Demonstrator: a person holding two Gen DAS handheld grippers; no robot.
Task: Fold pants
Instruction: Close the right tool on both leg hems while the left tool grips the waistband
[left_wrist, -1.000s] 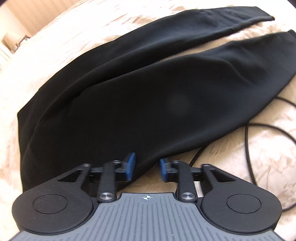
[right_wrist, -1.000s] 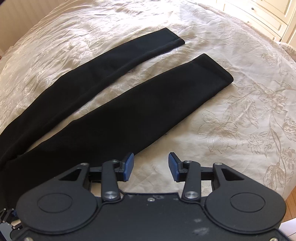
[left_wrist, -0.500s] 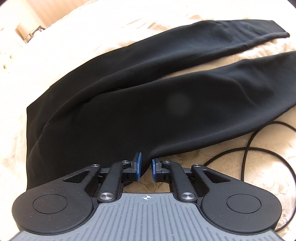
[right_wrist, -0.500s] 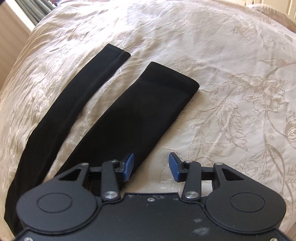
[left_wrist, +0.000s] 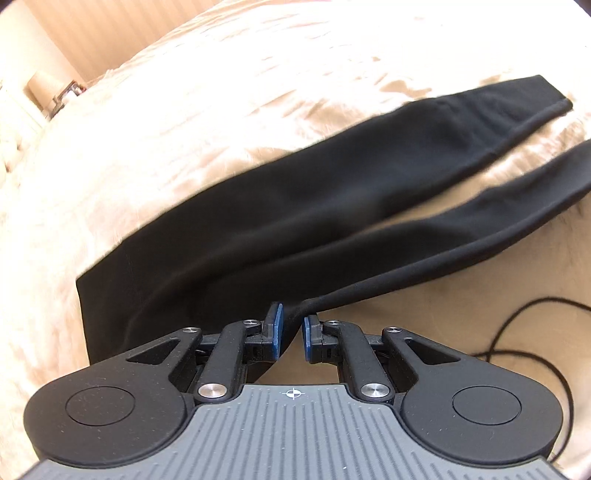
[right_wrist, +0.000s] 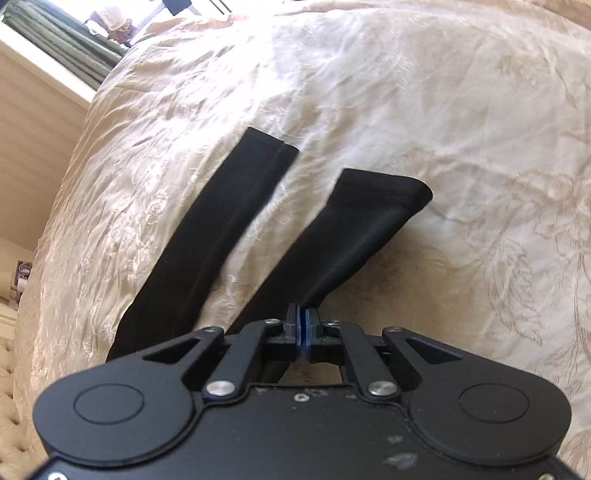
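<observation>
Black pants (left_wrist: 280, 218) lie spread on a cream bedspread (left_wrist: 184, 110), waist at the left, two legs running to the right. My left gripper (left_wrist: 291, 330) is shut on the near edge of the pants near the waist and lifts the fabric, with the near leg (left_wrist: 480, 229) pulled taut. In the right wrist view both legs run away from me: the far leg (right_wrist: 221, 229) lies flat, and the near leg (right_wrist: 354, 229) is raised. My right gripper (right_wrist: 302, 328) is shut on the near leg's edge.
A black cable (left_wrist: 532, 332) loops on the bedspread to the right of my left gripper. A window with dark curtains (right_wrist: 62, 37) is beyond the bed (right_wrist: 443, 110) at the upper left. A lamp (left_wrist: 40, 83) stands at the far left.
Both grippers have closed on the near edge of the pants and raised it. The right gripper moved toward the leg's hem end. The near leg now lifts off the bed.
</observation>
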